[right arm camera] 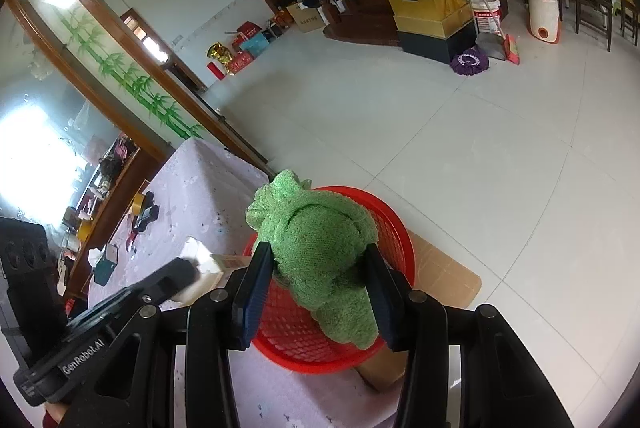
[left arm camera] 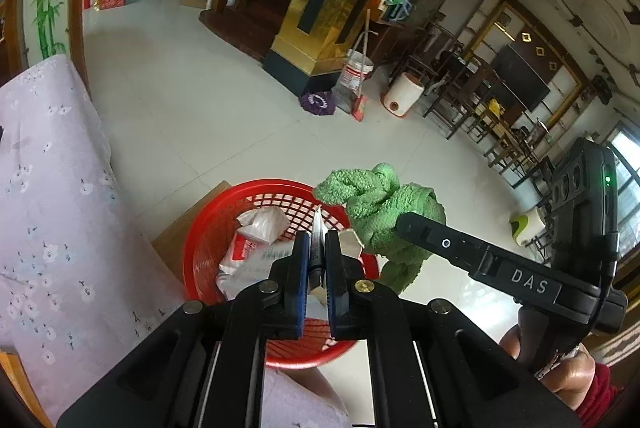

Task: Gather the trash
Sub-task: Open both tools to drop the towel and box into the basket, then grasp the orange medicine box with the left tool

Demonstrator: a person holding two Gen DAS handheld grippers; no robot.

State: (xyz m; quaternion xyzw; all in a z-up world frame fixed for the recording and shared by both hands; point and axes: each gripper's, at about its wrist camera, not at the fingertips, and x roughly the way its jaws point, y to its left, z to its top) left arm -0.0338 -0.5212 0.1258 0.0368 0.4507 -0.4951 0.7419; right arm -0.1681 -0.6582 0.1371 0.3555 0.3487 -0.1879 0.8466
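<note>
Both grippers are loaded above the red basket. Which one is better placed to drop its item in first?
Left, probably. The left gripper holds a thin pen-like item directly over the red basket opening. The right gripper holds the green cloth nearer the rim, partly hanging outside.

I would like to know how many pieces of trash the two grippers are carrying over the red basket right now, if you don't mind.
2. The left gripper is shut on a thin silvery wrapper; the right gripper is shut on a green cloth. Both hang over the red basket, which already holds trash, some possibly hidden.
</note>
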